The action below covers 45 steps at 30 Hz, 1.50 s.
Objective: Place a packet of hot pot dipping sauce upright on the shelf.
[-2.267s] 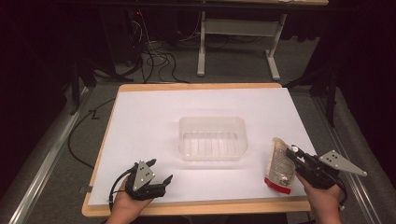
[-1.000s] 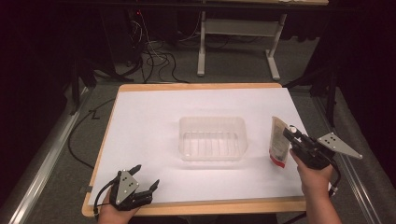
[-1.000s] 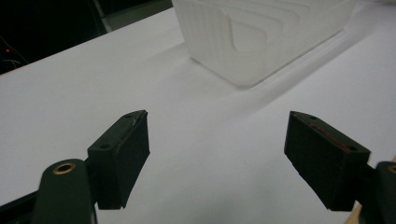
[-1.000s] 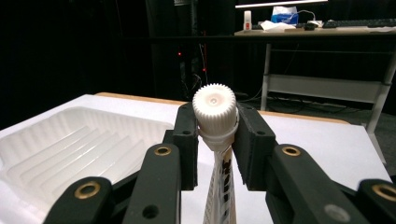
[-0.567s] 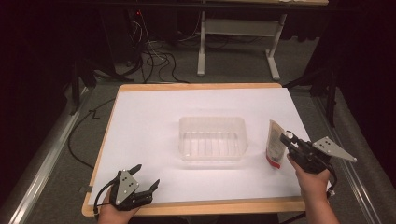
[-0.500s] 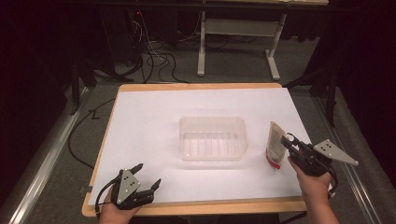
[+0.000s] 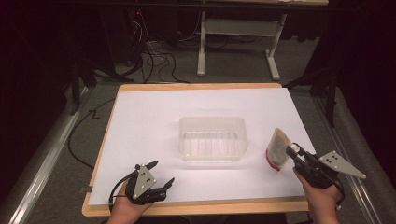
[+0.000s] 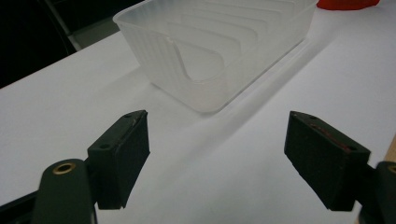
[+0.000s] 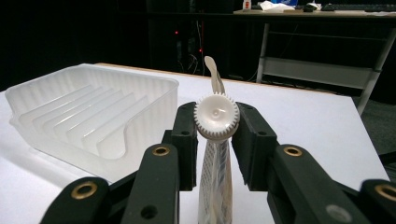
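Observation:
A spouted pouch (image 7: 278, 148) with a pale body, a red end and a white ribbed cap (image 9: 216, 116) is at the table's right, edge-on and tilted. My right gripper (image 7: 293, 152) is shut on its neck just behind the cap, one pad on each side (image 9: 217, 125). To the pouch's left, in the middle of the white sheet, stands an empty clear plastic tray (image 7: 211, 118). My left gripper (image 7: 162, 172) stands open near the front edge with nothing between its jaws (image 8: 217, 158). It faces the tray (image 8: 177, 79), and the pouch's red end (image 8: 348, 3) lies beyond.
The white sheet (image 7: 154, 126) covers a wooden tabletop (image 7: 196, 87). Cables (image 7: 154, 56) and a desk frame (image 7: 236, 28) lie on the floor behind the table. The tray's ribbed wall (image 9: 154, 93) is just left of my right gripper.
The right gripper raised the pouch off the sheet at the front right, then eased it slightly nearer and lower. The left gripper shifted left, then back to the right along the front edge.

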Motion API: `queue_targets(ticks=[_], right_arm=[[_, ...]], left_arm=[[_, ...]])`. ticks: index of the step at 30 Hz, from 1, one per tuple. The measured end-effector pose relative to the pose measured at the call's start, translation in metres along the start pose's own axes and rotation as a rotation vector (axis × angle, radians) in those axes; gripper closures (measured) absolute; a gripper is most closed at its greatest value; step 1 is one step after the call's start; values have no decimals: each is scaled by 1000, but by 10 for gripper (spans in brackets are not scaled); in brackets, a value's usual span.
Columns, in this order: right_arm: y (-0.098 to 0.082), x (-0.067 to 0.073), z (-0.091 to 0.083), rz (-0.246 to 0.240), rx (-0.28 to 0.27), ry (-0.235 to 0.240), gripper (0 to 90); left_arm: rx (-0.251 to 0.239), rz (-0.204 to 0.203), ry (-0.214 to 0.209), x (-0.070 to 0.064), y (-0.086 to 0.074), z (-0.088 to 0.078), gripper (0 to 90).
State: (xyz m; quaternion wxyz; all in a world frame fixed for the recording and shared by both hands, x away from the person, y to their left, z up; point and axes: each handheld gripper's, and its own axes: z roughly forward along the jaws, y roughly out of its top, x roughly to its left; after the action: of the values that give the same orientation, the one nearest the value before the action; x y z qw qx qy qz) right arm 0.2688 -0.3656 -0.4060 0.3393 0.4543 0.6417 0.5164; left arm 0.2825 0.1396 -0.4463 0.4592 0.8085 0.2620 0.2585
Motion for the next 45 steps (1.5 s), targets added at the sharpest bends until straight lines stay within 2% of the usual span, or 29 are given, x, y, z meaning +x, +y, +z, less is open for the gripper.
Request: queue_targets(ticks=[2, 6, 7, 8, 9, 10, 11, 13, 14, 15, 16, 17, 20, 24, 27, 36, 37, 40, 45], right_arm=[[0, 1, 0, -7, 1, -3, 712], [-1, 3, 2, -10, 18, -6, 640], [-3, 3, 4, -11, 38, -9, 593], [-3, 3, 4, -11, 38, -9, 593], [-6, 2, 8, 2, 70, -4, 554], [-6, 2, 8, 2, 70, -4, 554], [-12, 1, 13, 14, 115, 8, 556], [-19, 0, 17, 19, 152, 14, 598], [-19, 0, 17, 19, 152, 14, 598], [-24, -2, 21, 22, 182, 7, 682], [-24, -2, 21, 22, 182, 7, 682], [-27, -5, 24, 34, 199, 5, 761], [-28, -5, 24, 40, 192, 1, 872], [-27, -5, 24, 53, 188, 0, 896], [-23, 0, 21, 69, 162, 24, 900], [-4, 23, 10, 70, 97, 87, 900], [1, 30, 7, 71, 79, 111, 900], [6, 37, 4, 78, 58, 133, 900], [19, 56, 2, 79, 19, 206, 900]], left_arm=[[-3, -5, -1, 1, 0, 1, 226], [-2, -6, -4, 1, 1, 4, 226], [-1, -6, -7, 1, 2, 4, 226], [-1, -6, -7, 1, 2, 4, 226], [0, -4, -9, 0, 2, 5, 226], [0, -4, -9, 0, 2, 5, 226], [0, -4, -8, 0, 2, 5, 226], [-3, -4, -5, 0, 2, 4, 226], [-3, -4, -5, 0, 2, 4, 226], [-1, -4, -4, 1, 2, 3, 226], [-1, -4, -4, 1, 2, 3, 226], [0, -4, -2, 1, 1, 3, 226], [2, -6, -2, 1, 1, 3, 226], [4, -7, -3, 2, 0, 2, 226], [4, -11, 0, 3, -1, 2, 226], [7, -11, 5, 4, -1, 1, 226], [5, -12, 7, 4, -1, 0, 226], [4, -15, 8, 5, -1, 0, 226], [4, -17, 5, 5, -1, 1, 226]])
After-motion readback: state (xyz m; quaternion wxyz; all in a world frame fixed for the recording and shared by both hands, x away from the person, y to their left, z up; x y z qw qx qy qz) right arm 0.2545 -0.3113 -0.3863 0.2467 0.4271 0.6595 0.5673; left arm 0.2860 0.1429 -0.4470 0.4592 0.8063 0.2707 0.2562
